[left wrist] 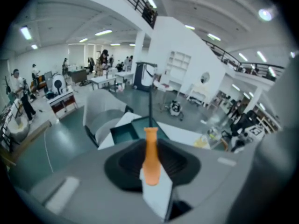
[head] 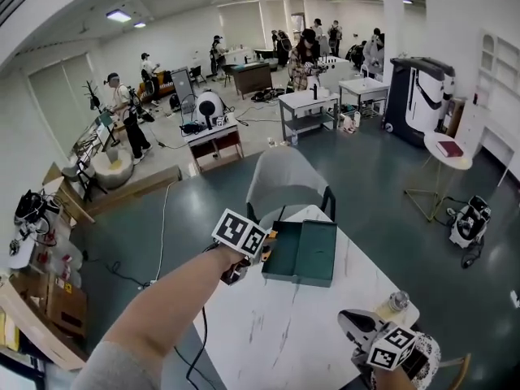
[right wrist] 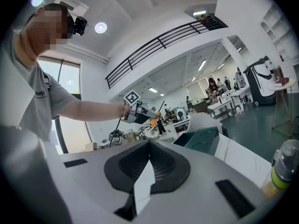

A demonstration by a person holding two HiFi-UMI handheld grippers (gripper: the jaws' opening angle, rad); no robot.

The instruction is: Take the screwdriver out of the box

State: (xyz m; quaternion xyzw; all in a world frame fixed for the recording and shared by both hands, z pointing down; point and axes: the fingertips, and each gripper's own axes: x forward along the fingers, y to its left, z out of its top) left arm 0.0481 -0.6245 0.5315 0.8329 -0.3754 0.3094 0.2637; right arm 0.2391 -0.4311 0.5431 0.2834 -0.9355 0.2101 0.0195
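The screwdriver [left wrist: 151, 155] is clamped by its orange handle in the left gripper [head: 260, 249], clear of the open green box [head: 305, 254], up beside its left edge. Best hold firm, swing it aside and set it down gently; the right gripper [right wrist: 149, 167] hangs empty, jaws together

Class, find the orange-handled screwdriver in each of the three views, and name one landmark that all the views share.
Head view: screwdriver near centre, held by the left gripper beside the green box.
Left gripper view: centre, handle upright between the jaws.
Right gripper view: just above centre, small, held aloft.
Shared landmark: the green box.
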